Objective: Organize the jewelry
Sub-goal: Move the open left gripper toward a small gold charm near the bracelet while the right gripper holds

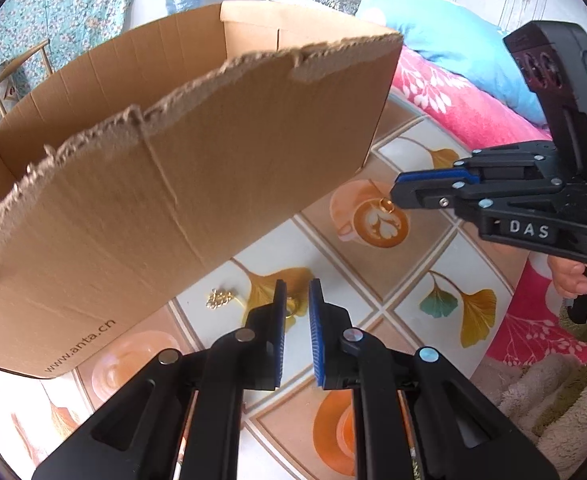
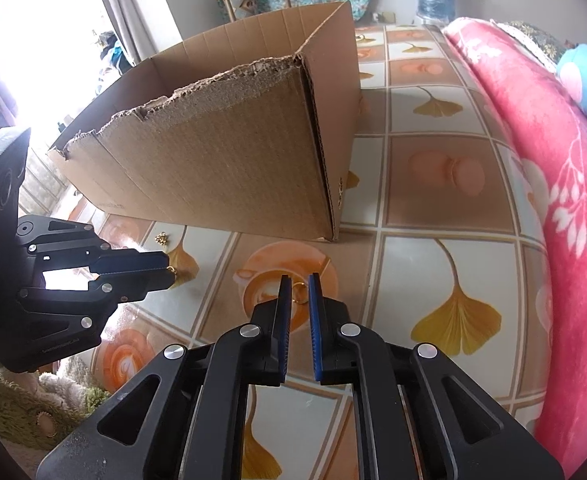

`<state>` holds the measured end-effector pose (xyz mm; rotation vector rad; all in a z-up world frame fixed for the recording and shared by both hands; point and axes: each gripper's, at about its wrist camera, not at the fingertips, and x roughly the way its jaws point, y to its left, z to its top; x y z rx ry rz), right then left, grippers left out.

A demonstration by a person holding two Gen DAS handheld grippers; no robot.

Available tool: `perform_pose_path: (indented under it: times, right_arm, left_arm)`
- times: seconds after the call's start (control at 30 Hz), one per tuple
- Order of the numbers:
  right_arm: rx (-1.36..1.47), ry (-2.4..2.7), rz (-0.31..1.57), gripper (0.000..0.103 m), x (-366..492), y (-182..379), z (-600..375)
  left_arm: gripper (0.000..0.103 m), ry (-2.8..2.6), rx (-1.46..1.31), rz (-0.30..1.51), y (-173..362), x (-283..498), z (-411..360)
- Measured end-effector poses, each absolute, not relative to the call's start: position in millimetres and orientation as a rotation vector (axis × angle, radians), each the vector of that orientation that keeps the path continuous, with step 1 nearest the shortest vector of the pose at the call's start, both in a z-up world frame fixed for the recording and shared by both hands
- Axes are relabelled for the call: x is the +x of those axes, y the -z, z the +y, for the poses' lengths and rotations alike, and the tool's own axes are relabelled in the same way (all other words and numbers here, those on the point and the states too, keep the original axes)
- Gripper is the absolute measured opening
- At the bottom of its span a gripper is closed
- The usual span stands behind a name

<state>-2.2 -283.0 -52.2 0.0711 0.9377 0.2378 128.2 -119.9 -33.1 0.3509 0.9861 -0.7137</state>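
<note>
A gold ring (image 2: 299, 293) lies on the patterned tablecloth between the tips of my right gripper (image 2: 298, 282), whose jaws stand slightly apart around it; it also shows in the left wrist view (image 1: 385, 205) at the right gripper's tips (image 1: 394, 192). My left gripper (image 1: 297, 292) has a narrow gap between its jaws, with a gold ring (image 1: 290, 308) lying at its tips. A small gold cluster piece (image 1: 219, 299) lies left of it, near the cardboard box (image 1: 197, 184). The open box (image 2: 229, 152) stands just beyond both grippers.
The tablecloth (image 2: 433, 184) has ginkgo leaf and coffee cup tiles. A pink floral blanket (image 2: 565, 208) runs along the right side, with a blue pillow (image 1: 453, 44) behind. A fuzzy green-beige cloth (image 2: 21, 412) lies at the near left edge.
</note>
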Motion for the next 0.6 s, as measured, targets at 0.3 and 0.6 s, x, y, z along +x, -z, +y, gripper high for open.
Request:
perform_pose_path:
  times: [0.3, 0.6]
  right_arm:
    - [0.073, -0.238, 0.950, 0.016, 0.2, 54.0, -280.7]
    - [0.037, -0.237, 0.947, 0.020, -0.1, 58.5, -277.6]
  left_arm:
    - [0.017, 0.690, 0.377, 0.995, 38.0, 127.9, -120.3]
    - [0.018, 0.683, 0.402, 0.981, 38.1, 126.6, -117.4]
